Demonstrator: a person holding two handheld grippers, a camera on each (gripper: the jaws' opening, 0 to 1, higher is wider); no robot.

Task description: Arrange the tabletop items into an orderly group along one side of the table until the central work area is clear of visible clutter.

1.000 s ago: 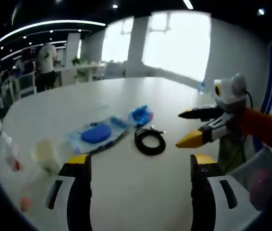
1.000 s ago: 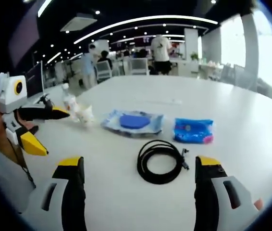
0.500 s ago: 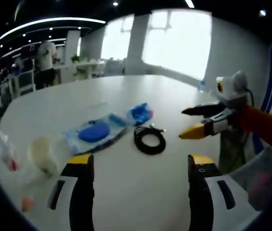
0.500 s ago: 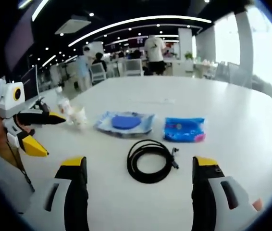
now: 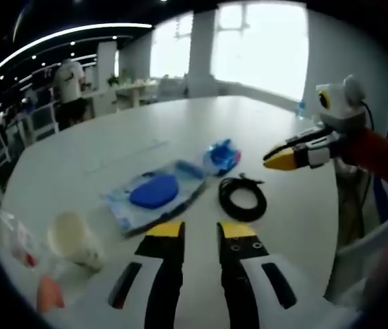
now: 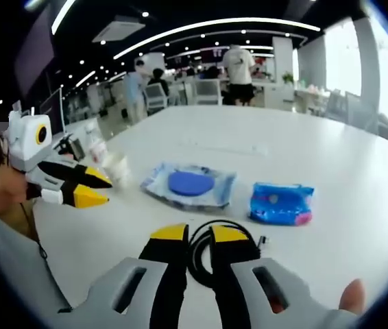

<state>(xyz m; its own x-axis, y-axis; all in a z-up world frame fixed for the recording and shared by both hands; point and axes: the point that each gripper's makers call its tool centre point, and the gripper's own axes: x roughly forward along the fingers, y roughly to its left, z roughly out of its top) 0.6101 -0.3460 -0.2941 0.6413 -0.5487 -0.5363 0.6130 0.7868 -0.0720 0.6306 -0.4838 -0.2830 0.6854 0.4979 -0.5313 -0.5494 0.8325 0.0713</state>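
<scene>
On the white table (image 5: pixel 105 140) lie a coiled black cable (image 5: pixel 243 199), a small blue packet (image 5: pixel 221 156) and a clear bag holding a blue round pad (image 5: pixel 154 192). My left gripper (image 5: pixel 201 232) hovers just short of the bag and cable, its jaws drawn together on nothing. In the right gripper view my right gripper (image 6: pixel 199 236) is shut above the near side of the cable (image 6: pixel 204 264), which it partly hides. The packet (image 6: pixel 278 203) and the bag (image 6: pixel 190 185) lie beyond. The left gripper (image 6: pixel 92 189) shows at the left, the right gripper (image 5: pixel 286 159) at the right.
A pale cup (image 5: pixel 70 236), a clear bottle (image 5: pixel 5 229) and an orange object (image 5: pixel 49 295) stand near the table's edge; the cup (image 6: pixel 116 168) and bottle (image 6: pixel 97 147) sit behind the left gripper. People and chairs are far behind. A person's sleeve (image 5: pixel 379 154) holds the right gripper.
Both grippers' jaws have gone from wide apart to drawn together, with nothing taken hold of. Both cameras shifted slightly; the table items lie where they were.
</scene>
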